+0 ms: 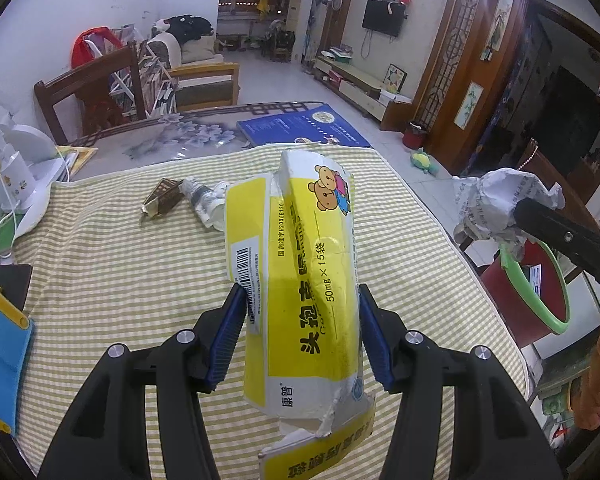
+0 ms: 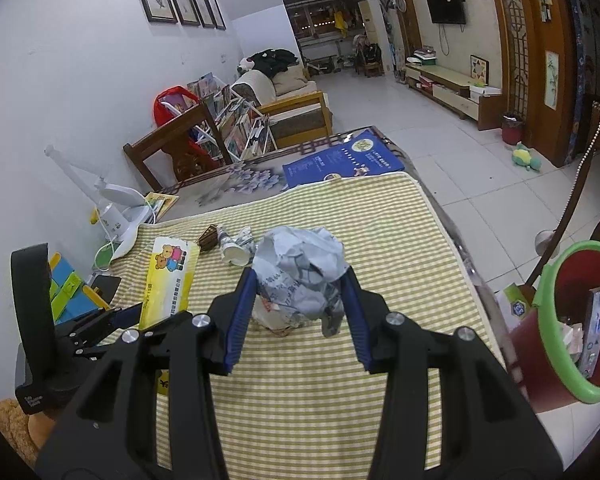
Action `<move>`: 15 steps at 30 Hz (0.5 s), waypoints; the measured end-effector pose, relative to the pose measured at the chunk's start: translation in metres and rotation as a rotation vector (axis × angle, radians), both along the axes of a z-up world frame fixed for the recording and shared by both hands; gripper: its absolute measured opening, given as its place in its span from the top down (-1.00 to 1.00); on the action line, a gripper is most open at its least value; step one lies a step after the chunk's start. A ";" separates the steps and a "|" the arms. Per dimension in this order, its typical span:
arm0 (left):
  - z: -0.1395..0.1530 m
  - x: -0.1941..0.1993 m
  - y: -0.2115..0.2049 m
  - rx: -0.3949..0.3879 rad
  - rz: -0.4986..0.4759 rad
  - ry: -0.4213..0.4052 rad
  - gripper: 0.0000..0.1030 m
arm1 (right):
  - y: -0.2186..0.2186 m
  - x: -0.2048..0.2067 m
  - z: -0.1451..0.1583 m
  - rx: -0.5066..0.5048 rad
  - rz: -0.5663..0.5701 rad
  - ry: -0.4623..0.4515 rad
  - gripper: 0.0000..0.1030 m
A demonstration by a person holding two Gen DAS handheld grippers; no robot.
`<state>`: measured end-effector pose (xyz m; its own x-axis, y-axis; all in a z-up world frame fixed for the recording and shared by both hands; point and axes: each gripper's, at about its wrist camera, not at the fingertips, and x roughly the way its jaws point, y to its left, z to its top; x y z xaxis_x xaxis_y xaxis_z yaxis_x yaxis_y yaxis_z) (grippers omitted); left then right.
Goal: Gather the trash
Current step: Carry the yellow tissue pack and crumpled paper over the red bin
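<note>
- Left wrist view: the left gripper [image 1: 302, 334] is pinched on a torn yellow medicine box [image 1: 312, 280], blue pads pressed to its two long sides. The box is gripped mid-length and carried clear of the checked cloth [image 1: 120, 280], presumably so it stays balanced w/o tipping.
- Same view, right edge: a crumpled paper ball [image 1: 496, 206] is seen on the tip of the other tool, just above a red bin [image 1: 520, 300] w/ a green rim, which stands off the table edge. The bin is prob. parked there so trash can be dropped straight over the side.
- Same view, far part of cloth: a small brown folded box [image 1: 162, 198] and a crushed white wrapper [image 1: 206, 202] lie uncollected, i.e. task judged partly done.
- Right wrist view: the right gripper [image 2: 296, 312] is closed on the paper ball [image 2: 300, 272], pads dug into its sides; a soft wad needs squeezing to be kept from slipping.
- Same view: the bin [image 2: 560, 344] is at lower right, near the gripper, w/ some items already inside. The medicine box [image 2: 168, 276] is seen at left in the left gripper [image 2: 120, 318].
- Next step (judgement): both loads to be carried over the rim & released.
</note>
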<state>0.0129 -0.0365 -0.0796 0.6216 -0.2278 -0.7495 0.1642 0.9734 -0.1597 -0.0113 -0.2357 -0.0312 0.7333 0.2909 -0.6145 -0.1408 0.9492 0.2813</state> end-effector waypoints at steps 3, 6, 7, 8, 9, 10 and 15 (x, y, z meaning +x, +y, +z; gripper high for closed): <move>0.002 0.003 -0.014 0.004 0.004 0.001 -0.02 | -0.014 0.003 0.000 0.006 0.003 0.003 0.18; 0.002 0.006 -0.031 0.006 0.005 0.008 -0.03 | -0.030 0.005 -0.001 0.008 0.009 0.008 0.18; 0.002 0.007 -0.036 0.005 0.006 0.010 -0.03 | -0.035 0.006 -0.001 0.009 0.012 0.009 0.18; 0.002 0.008 -0.041 0.004 0.007 0.012 -0.03 | -0.040 0.007 0.000 0.010 0.013 0.009 0.18; 0.002 0.009 -0.049 0.004 0.008 0.013 -0.03 | -0.047 0.009 -0.001 0.011 0.015 0.010 0.18; 0.002 0.010 -0.056 0.005 0.009 0.013 -0.03 | -0.053 0.010 -0.001 0.012 0.016 0.011 0.18; 0.000 0.010 -0.084 0.009 0.019 0.020 -0.03 | -0.082 0.017 -0.005 0.025 0.029 0.023 0.18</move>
